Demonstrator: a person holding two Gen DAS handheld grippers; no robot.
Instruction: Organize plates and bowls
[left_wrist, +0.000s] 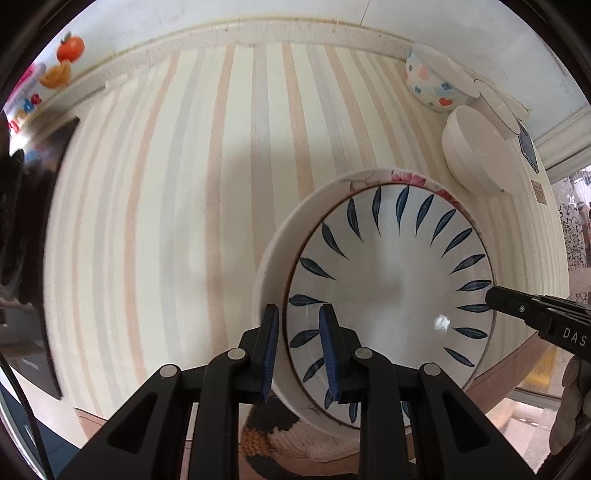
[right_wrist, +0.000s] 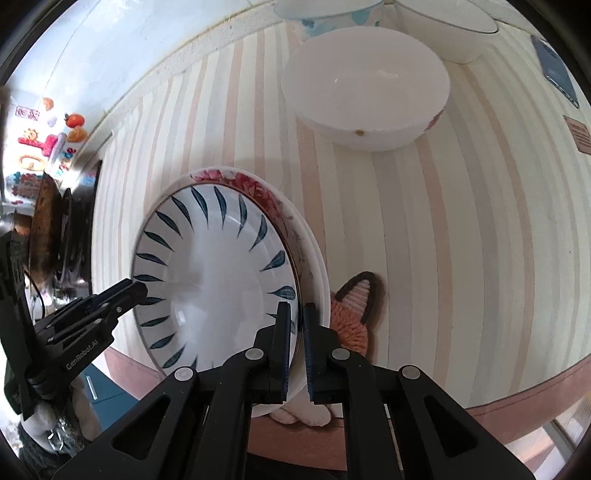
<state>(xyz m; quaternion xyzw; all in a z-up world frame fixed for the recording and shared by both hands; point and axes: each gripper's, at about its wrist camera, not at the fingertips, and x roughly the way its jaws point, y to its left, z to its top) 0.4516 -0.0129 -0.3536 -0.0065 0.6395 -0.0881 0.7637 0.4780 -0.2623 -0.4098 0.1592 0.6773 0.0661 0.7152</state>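
Item, far left: dark stovetop with a pan on it, beyond the cloth's left edge; fruit stickers on the wall behind.

Item, left gripper: jaws part closed across the near-left rim of the plate stack, one blue pad outside the rim, one inside. They appear to pinch it, though contact is hard to confirm.

Item, plate stack: blue-leaf plate nested in a flower-rimmed plate, with at least one more white rim beneath. It sits at the near edge of the striped tablecloth, partly over a knitted fox coaster and overhanging the table edge towards the person.

Item, right gripper: jaws narrowly closed on the stack's right rim, gripping it opposite the left one.

Item, right rear: white bowl, spotted bowl and further white dishes crowded in the back corner; a phone beside them.

Step in hand, as judged: the stack is held two-handed, ready to lift or shift.

Next move calls for both grips rising level together, so the nested plates do not slide.

Open room: the wide bare cloth at centre and left. Tight spots: the table's near edge and the crowded right-rear corner.
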